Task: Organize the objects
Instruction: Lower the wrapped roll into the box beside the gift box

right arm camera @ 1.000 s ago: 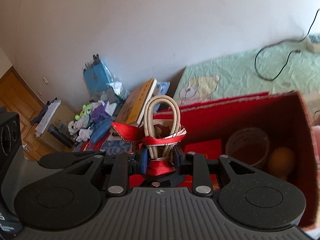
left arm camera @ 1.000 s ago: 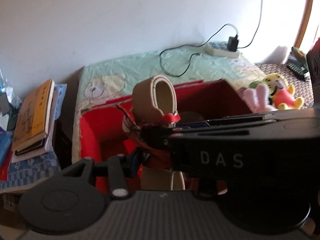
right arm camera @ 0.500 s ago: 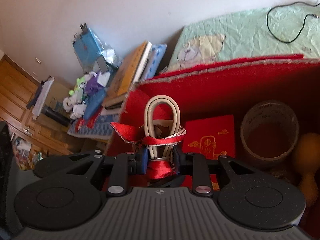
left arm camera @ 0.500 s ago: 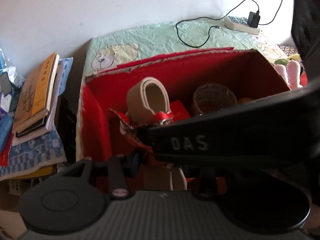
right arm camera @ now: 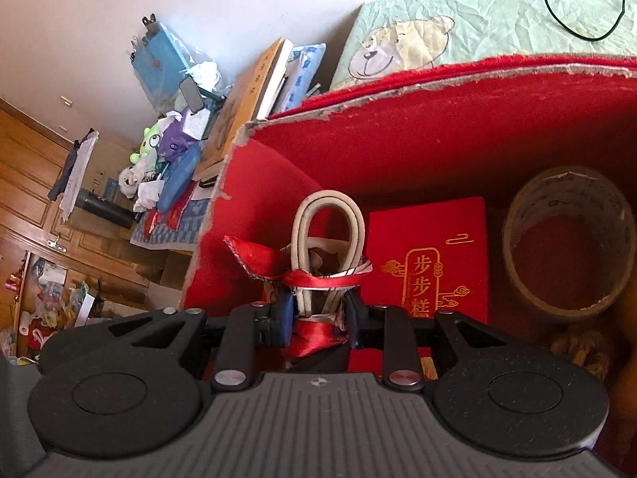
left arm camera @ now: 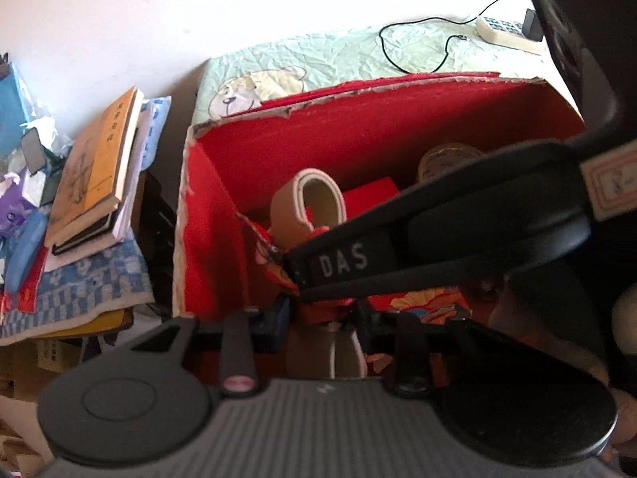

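Note:
Both grippers hold one bundle: a folded beige strap [left arm camera: 306, 203] tied with a red ribbon [right arm camera: 318, 279]. My right gripper [right arm camera: 318, 314] is shut on the bundle's base, with the strap loop [right arm camera: 330, 223] standing upright above its jaws. My left gripper [left arm camera: 318, 322] is shut on the bundle's lower end, and the right gripper's black body crosses above it. The bundle hangs inside the open red box [left arm camera: 358, 119] [right arm camera: 438, 127], near its left wall.
In the box lie a red booklet with gold characters [right arm camera: 430, 255], a brown tape roll [right arm camera: 569, 239] and a brown object at the lower right. Books [left arm camera: 95, 167] and clutter are stacked left of the box. A green bear-print sheet [left arm camera: 358, 55] with a black cable lies behind.
Both grippers have moved forward and down with the bundle, from above the box's near edge to inside the box. The box interior fills more of both views.

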